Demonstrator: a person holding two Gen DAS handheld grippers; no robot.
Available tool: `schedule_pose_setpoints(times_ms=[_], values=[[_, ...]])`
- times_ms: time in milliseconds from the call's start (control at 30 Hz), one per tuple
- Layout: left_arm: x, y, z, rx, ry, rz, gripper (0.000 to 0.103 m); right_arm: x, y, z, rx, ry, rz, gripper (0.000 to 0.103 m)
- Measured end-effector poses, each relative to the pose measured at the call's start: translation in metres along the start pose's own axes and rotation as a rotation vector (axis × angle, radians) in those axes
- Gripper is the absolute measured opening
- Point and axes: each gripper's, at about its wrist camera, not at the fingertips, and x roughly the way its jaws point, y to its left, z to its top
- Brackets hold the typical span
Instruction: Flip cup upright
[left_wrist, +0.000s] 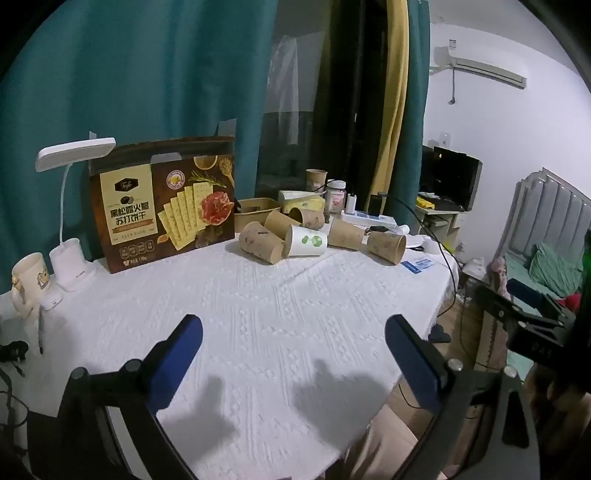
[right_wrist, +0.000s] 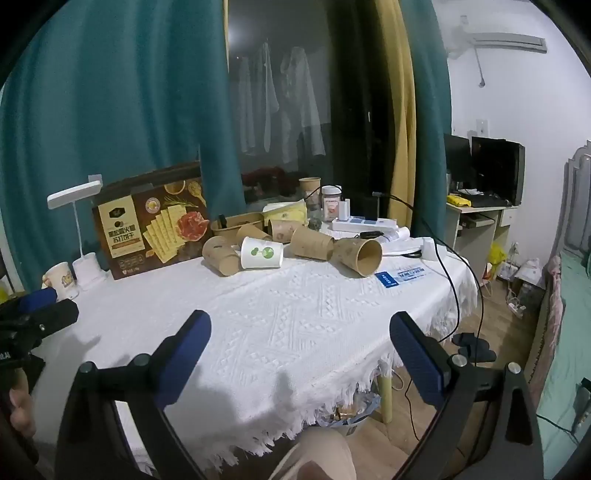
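Two wrist views show a tabletop (left_wrist: 295, 295) under a white textured cloth, with a cluster of paper cups lying on their sides at its far edge.

Left wrist view: the left gripper (left_wrist: 293, 334) hovers over the near, bare part of the cloth with its blue-padded fingers (left_wrist: 177, 365) wide apart and nothing between them. Well ahead lie several brown cups (left_wrist: 260, 242) tipped over, and among them a white cup (left_wrist: 307, 241) with green printed marks, also on its side, touching the brown cup to its left. A cracker box (left_wrist: 162, 206) stands upright to the left of the cluster; a white desk lamp (left_wrist: 74, 155) and a cream mug (left_wrist: 29, 277) stand further left. The right gripper (left_wrist: 532, 306) appears at the right margin, beyond the tabletop's edge.

Right wrist view: the right gripper (right_wrist: 301, 332) is held above the near corner of the cloth, its fingers (right_wrist: 183, 362) likewise spread wide and empty. The white cup (right_wrist: 261, 253) lies on its side near the middle of the far row, with brown cups (right_wrist: 221, 254) on either side; the rightmost brown cup (right_wrist: 360, 256) shows its open mouth to the camera. A blue-and-white card (right_wrist: 402, 275) lies flat just beside it. The left gripper (right_wrist: 37, 314) shows at the left margin.
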Motion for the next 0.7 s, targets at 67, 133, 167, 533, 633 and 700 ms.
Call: schedule_pose_setpoints(times_ms=[67, 133, 167, 533, 633, 700], values=[[0.001, 0.001, 0.001, 0.000, 0.000, 0.002, 0.099, 0.000, 0.000, 0.000, -0.001, 0.008, 0.002, 0.096], [0.000, 0.000, 0.000, 0.010, -0.012, 0.002, 0.099, -0.001, 0.000, 0.000, 0.001, 0.007, 0.001, 0.096], [-0.001, 0.002, 0.001, 0.010, -0.013, 0.001, 0.099, -0.001, 0.000, 0.000, 0.001, 0.006, 0.000, 0.096], [-0.006, -0.003, 0.003, 0.004, -0.009, 0.000, 0.099, 0.000, 0.000, -0.001, -0.007, 0.010, -0.002, 0.096], [-0.006, -0.004, 0.002, 0.007, -0.010, 0.002, 0.099, -0.004, 0.001, 0.002, -0.009, 0.011, -0.002, 0.096], [-0.006, -0.002, 0.002, 0.004, -0.009, -0.002, 0.099, -0.001, 0.002, -0.001, -0.012, 0.013, -0.002, 0.096]])
